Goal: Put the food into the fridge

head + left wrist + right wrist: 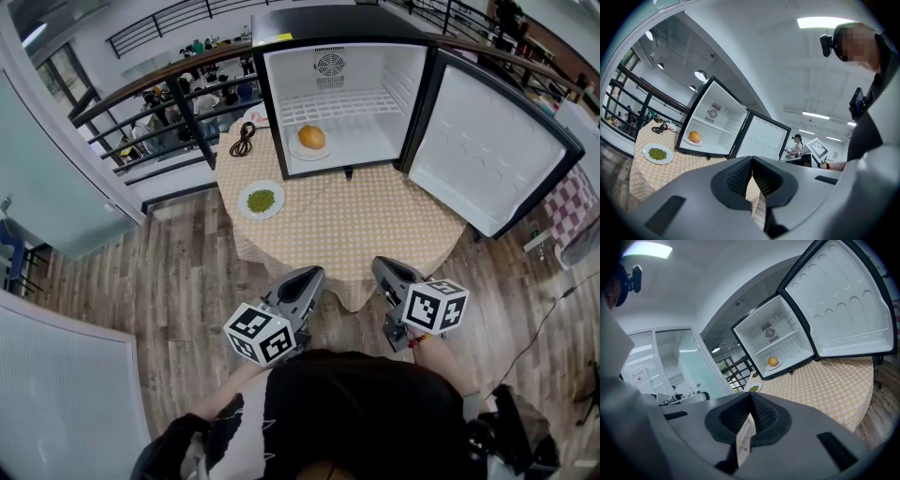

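A small black fridge [330, 89] stands open on the round table with a checked cloth [375, 225]. On its floor is an orange food on a white plate [311, 138], which also shows in the left gripper view [694, 136] and the right gripper view [773, 362]. A white plate of green peas [261, 200] sits on the cloth left of the fridge [657, 153] [753, 388]. My left gripper [312, 275] and right gripper [381, 268] hover side by side at the table's near edge. Both are shut and hold nothing [751, 162] [751, 398].
The fridge door [487, 150] swings out to the right over the table's edge. A coiled black cable [244, 139] lies at the back left of the table. Behind the table runs a dark railing [159, 89]. The floor around is wooden [187, 272].
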